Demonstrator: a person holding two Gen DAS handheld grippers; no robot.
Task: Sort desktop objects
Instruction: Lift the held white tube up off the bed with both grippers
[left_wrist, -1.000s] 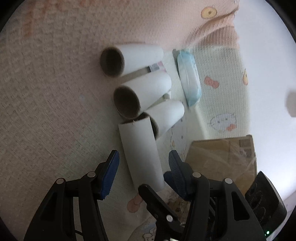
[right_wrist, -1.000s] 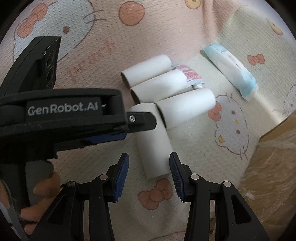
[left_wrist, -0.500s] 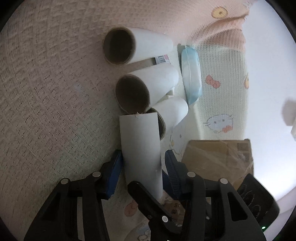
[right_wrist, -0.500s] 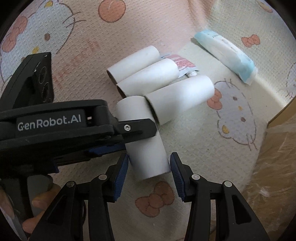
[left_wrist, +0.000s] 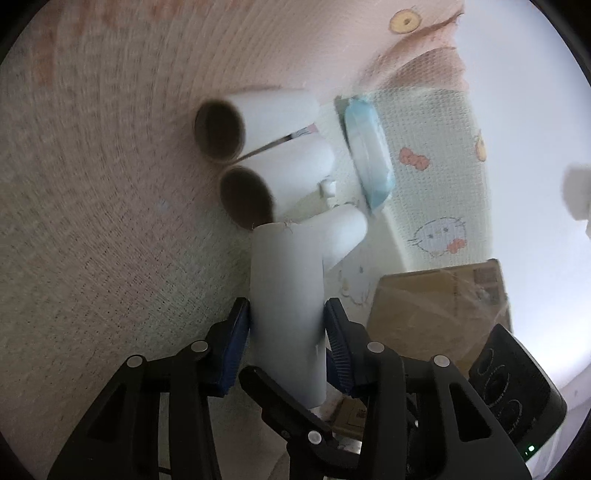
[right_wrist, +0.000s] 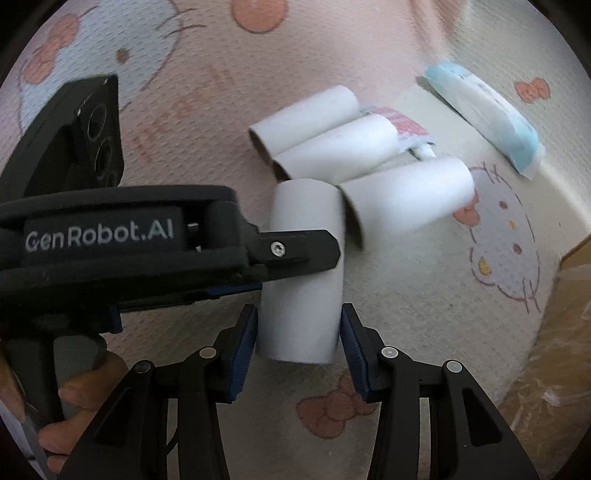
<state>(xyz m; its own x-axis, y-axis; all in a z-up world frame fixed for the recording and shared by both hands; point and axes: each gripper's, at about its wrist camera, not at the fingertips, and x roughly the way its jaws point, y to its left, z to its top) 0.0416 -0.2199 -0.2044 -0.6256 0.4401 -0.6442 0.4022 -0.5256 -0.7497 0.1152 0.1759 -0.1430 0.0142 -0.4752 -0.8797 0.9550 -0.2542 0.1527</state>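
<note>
A white cardboard tube lies on the cartoon-print cloth, with its far end against three more tubes lying side by side. My left gripper is closing, and its blue pads press both sides of the tube's near half. In the right wrist view the left gripper reaches across the same tube from the left. My right gripper hovers over the tube's near end, open, with small gaps on both sides. One of its fingers shows low in the left wrist view.
A blue-and-white packet lies beyond the tubes. A small squeeze tube with a red label is tucked between them. A taped cardboard box stands at the right. A person's hand holds the left gripper's handle.
My left gripper's jaws have narrowed from wide apart to pressing on the near tube. The right gripper has edged forward, so the tube's end now sits between its fingers.
</note>
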